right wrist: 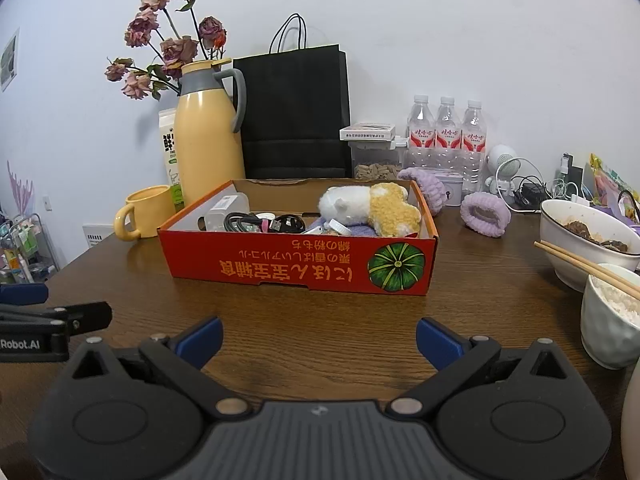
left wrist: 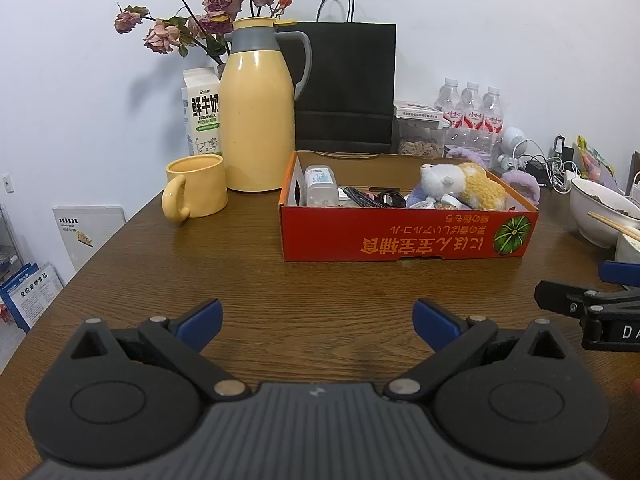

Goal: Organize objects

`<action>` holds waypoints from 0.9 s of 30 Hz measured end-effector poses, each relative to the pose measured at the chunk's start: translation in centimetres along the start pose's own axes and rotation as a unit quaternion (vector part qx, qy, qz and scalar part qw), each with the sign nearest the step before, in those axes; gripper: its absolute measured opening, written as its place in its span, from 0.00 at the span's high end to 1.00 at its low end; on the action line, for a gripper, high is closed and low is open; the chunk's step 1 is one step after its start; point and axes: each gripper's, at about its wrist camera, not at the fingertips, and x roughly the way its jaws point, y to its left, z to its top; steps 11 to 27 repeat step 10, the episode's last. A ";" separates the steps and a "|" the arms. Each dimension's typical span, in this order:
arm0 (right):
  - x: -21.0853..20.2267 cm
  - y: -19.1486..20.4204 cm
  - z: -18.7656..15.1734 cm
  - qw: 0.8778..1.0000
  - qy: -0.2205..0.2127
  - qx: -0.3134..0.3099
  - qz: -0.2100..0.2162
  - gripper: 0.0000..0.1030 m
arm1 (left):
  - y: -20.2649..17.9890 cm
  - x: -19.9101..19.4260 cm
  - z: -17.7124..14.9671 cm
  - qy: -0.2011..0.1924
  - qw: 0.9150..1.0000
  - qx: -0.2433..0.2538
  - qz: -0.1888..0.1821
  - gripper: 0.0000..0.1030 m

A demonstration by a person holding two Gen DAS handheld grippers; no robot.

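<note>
Both tongs hover low over the dark wood-grain bench [right wrist: 320, 320], side by side: the left tongs [left wrist: 318, 320] and the right tongs [right wrist: 319, 338] each stand wide apart with nothing between their blue pads. Ahead sits the shallow red cardboard box [right wrist: 296, 264], already holding a white-and-tan plush toy [right wrist: 372, 206], tangled black cables [right wrist: 260, 222] and a clear plastic container [left wrist: 320, 184]. Loose beside it lie two fuzzy purple bands (one [right wrist: 485, 209] just right of the box), likely the next pick. To do this well, I would bring the right tongs in level, straddle the band's soft rim squarely, and steer clear of the white bowl with chopsticks [right wrist: 580, 236] nearby.
</note>
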 end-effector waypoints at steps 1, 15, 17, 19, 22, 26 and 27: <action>0.0 0.0 0.0 1.000 0.000 0.000 0.000 0.00 | 0.0 0.0 0.0 0.000 1.000 -0.001 0.000 0.00; 0.0 0.1 -0.1 1.000 0.000 -0.001 0.001 0.00 | 0.0 0.2 -0.3 0.002 1.000 0.001 -0.001 0.00; 0.0 0.1 -0.1 1.000 0.000 -0.001 0.001 0.00 | 0.0 0.2 -0.3 0.002 1.000 0.001 -0.001 0.00; 0.0 0.1 -0.1 1.000 0.000 -0.001 0.001 0.00 | 0.0 0.2 -0.3 0.002 1.000 0.001 -0.001 0.00; 0.0 0.1 -0.1 1.000 0.000 -0.001 0.001 0.00 | 0.0 0.2 -0.3 0.002 1.000 0.001 -0.001 0.00; 0.0 0.1 -0.1 1.000 0.000 -0.001 0.001 0.00 | 0.0 0.2 -0.3 0.002 1.000 0.001 -0.001 0.00; 0.0 0.1 -0.1 1.000 0.000 -0.001 0.001 0.00 | 0.0 0.2 -0.3 0.002 1.000 0.001 -0.001 0.00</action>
